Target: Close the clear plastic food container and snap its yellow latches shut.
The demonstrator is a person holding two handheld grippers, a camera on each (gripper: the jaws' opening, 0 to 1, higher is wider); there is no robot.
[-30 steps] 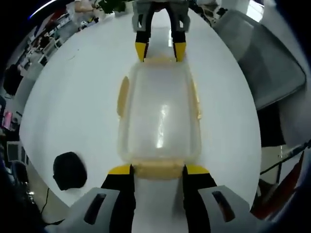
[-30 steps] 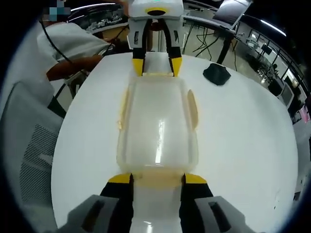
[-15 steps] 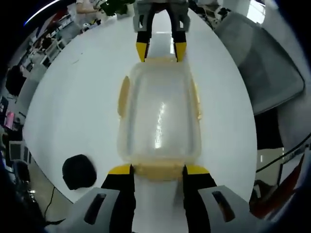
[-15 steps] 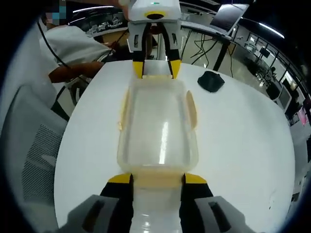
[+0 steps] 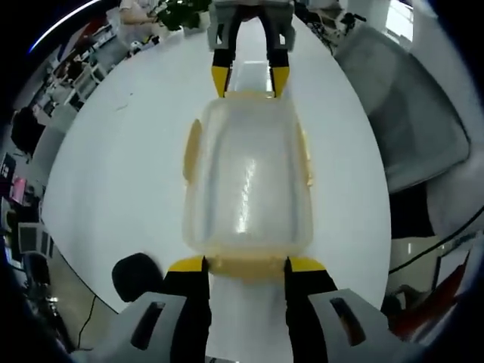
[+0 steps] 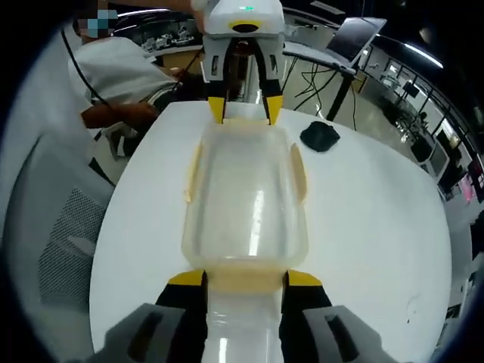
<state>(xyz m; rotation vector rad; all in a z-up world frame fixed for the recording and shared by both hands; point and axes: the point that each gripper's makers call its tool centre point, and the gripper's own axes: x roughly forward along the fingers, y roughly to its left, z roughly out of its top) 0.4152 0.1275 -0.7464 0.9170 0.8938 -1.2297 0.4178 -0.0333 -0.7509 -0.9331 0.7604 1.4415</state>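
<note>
We keep the clear plastic food container (image 5: 248, 181) pinned endwise between left gripper (image 5: 246, 264) and right gripper (image 6: 246, 277), each's jaws still straddling a yellow end latch (image 5: 246, 265), while only the round white table (image 5: 113, 159) shifts around us, so the latches look unsnapped.

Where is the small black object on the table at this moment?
In the left gripper view the black object lies lower left, beside the left gripper, on the white table.

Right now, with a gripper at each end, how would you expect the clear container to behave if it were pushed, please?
The container looks empty, so probably light. Its glossy plastic on the smooth white table would likely slide rather than tip. The thin clear walls may flex between the left gripper and right gripper.
</note>
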